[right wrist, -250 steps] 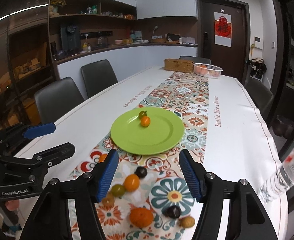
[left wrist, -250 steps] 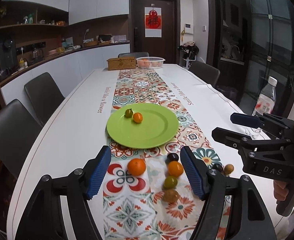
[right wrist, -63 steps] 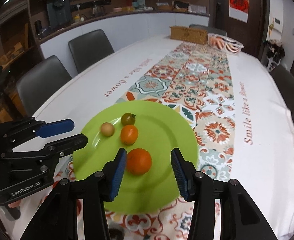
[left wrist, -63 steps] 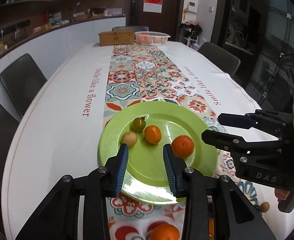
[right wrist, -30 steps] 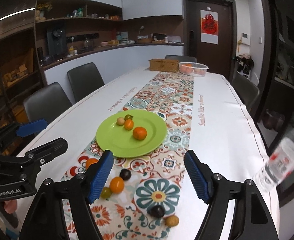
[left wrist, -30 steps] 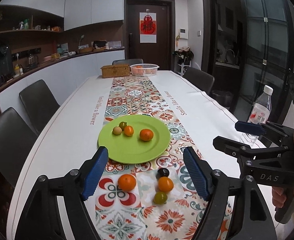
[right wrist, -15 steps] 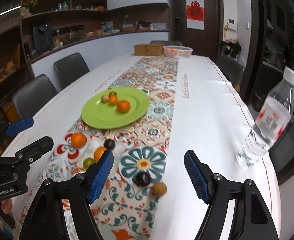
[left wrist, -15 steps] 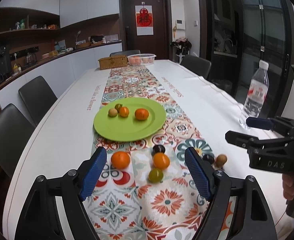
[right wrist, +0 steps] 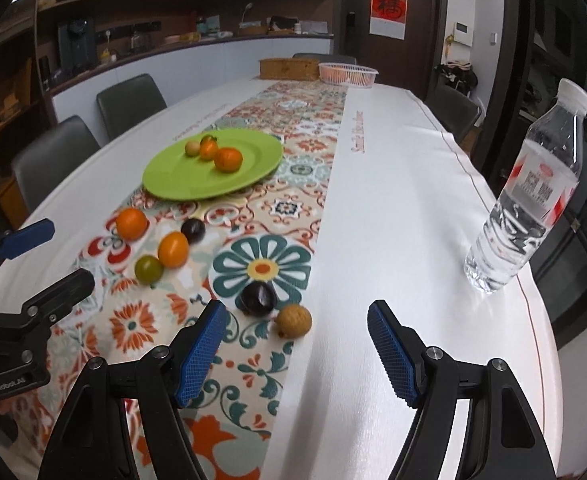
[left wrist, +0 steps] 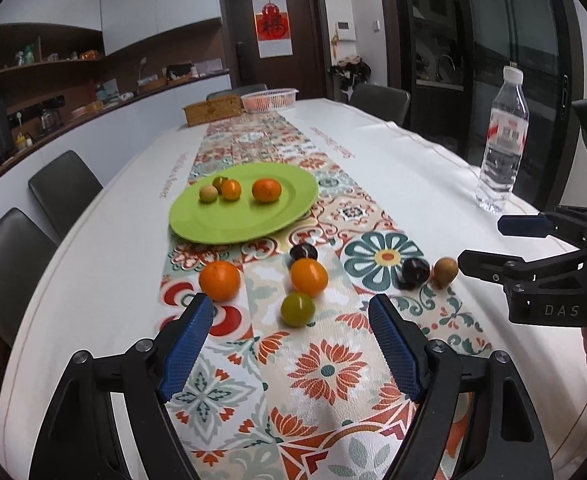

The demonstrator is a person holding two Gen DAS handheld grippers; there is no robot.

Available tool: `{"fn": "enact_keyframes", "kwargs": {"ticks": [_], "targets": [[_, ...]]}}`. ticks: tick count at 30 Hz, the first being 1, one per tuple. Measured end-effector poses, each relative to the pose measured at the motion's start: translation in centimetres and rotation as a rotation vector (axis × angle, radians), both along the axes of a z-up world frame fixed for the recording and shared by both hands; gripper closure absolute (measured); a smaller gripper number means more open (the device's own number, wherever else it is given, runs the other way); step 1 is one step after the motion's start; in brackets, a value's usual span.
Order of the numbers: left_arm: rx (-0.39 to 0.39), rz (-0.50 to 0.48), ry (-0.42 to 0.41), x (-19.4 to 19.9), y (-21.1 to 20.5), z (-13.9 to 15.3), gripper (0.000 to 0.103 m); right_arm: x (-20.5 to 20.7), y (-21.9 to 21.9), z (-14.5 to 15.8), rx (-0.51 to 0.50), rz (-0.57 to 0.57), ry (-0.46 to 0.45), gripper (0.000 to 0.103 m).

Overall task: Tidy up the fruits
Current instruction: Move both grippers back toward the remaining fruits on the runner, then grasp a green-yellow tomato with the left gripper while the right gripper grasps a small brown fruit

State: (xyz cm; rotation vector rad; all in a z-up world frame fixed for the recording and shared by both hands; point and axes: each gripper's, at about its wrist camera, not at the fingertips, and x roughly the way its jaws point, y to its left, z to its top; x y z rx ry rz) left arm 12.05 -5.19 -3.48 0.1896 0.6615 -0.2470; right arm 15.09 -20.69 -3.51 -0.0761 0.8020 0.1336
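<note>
Now, over on the left, the left gripper hangs low above the patterned runner with its blue pads spread wide and nothing between them. Just past its left pad tip sits a loose orange, and ahead of the gap, slightly right of centre, lies a green fruit, touching or nearly touching a second orange behind it, with a dark plum behind that. None of them is inside the pads' reach; all rest on the cloth in front. Farther back, the green plate carries four pieces: a pale tan fruit, a greenish one, a small orange one and a bigger mandarin. Moving right, another dark plum and a brown longan-like fruit lie side by side at the runner's edge, just ahead of the right gripper, nearer its left pad than its right. That gripper's fingers are also parted wide, empty, held over the white tablecloth. Far right, a water bottle stands upright near the table's edge.
</note>
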Motion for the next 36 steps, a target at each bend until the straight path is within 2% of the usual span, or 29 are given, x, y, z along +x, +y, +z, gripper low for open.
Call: {"fn": "enact_keyframes", "kwargs": {"ticks": [7,14,19,21,29,33,36], "targets": [[0.003,-0.013,0.046,1.3,-0.4,-1.5,0.025,1.1,-0.2,-1.8,0.008,0.006,0.049,0.031],[0.000,-0.016,0.106,3.1,-0.5,-2.9,0.034,2.4,-0.1,-3.5,0.009,0.017,0.105,0.044],[-0.019,-0.030,0.151,4.1,-0.5,-3.6,0.048,2.7,0.1,-4.1,0.009,0.029,0.127,0.049],[-0.023,-0.030,0.170,4.5,-0.5,-3.9,0.049,2.8,0.2,-4.3,0.016,0.034,0.136,0.051],[-0.066,-0.013,0.256,6.2,-0.4,-5.1,0.066,3.2,0.3,-4.7,0.029,0.046,0.154,0.060],[-0.075,-0.008,0.270,6.5,-0.5,-5.3,0.067,3.4,0.3,-4.9,0.029,0.053,0.161,0.066],[-0.072,-0.005,0.274,6.7,-0.5,-5.3,0.074,3.5,0.3,-5.0,0.028,0.053,0.167,0.070]]}}
